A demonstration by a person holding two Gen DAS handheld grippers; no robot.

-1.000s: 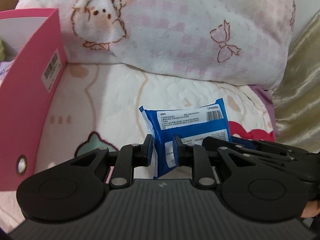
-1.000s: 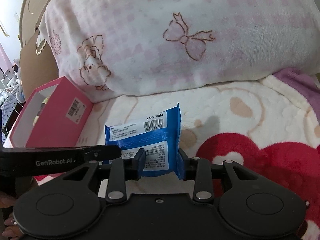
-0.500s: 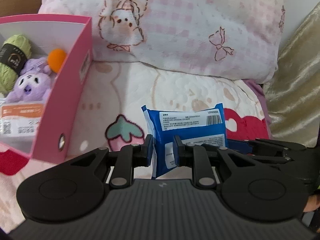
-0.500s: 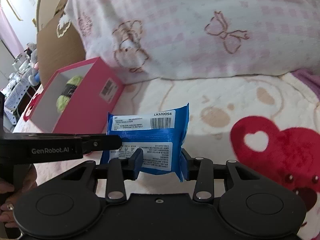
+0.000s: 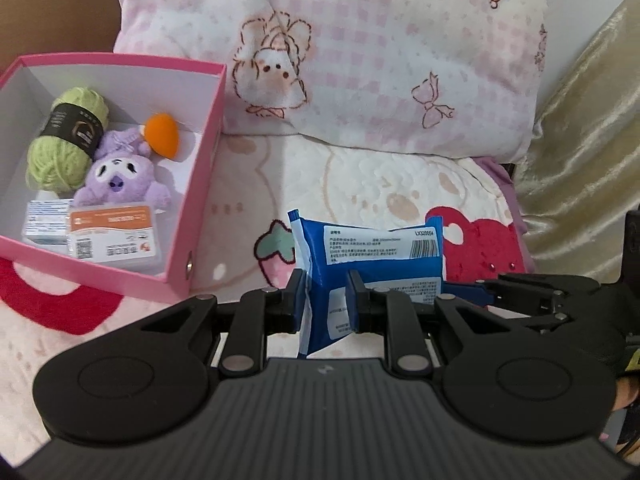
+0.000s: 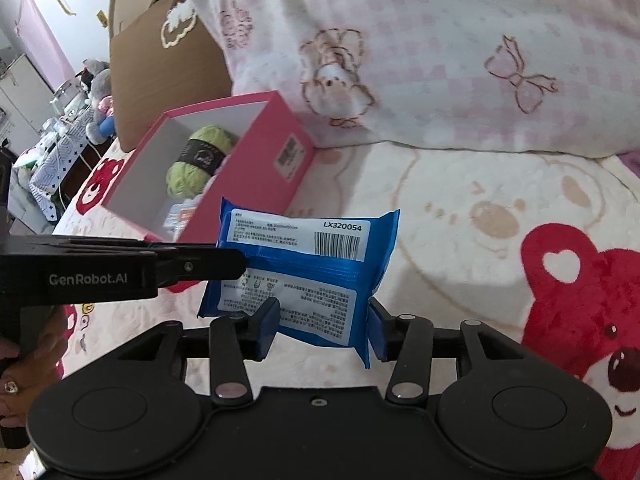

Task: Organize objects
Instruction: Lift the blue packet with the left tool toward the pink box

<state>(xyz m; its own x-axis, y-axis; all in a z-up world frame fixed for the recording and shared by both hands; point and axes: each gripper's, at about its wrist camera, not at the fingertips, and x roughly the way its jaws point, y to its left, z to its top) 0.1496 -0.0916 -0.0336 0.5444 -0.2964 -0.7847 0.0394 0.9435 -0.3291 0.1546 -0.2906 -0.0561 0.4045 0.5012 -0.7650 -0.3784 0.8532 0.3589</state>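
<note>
Pink box (image 5: 202, 184): far left on the bed blanket (image 5: 360, 184), open-topped. It holds a green yarn ball (image 5: 66, 140), a purple plush toy (image 5: 116, 176), an orange ball (image 5: 162, 136) and flat card packets (image 5: 112, 236). A second ago only its side wall showed in the left wrist view; now its whole interior is visible, so the carry has come up beside it.

Left gripper (image 5: 323, 300): pinched shut on the left edge of the blue packet (image 5: 380, 256), the fold squeezed between its pads.

Blue packet: held in the air above the blanket, just right of the box and not yet over it. Its long axis runs left to right across both views, white label side facing the cameras, barcode end pointing right and away from the box.

Right gripper (image 6: 324, 330): its jaws have just been opening, with the packet's lower right part between them. The right pad now stands just clear of the packet edge; the left finger (image 6: 266, 320) still lies against its face. Judgement: the grip is passing to the left gripper alone, which suits a one-handed drop into the box.

Pillow (image 5: 380, 52): pink-checked, behind everything.
</note>
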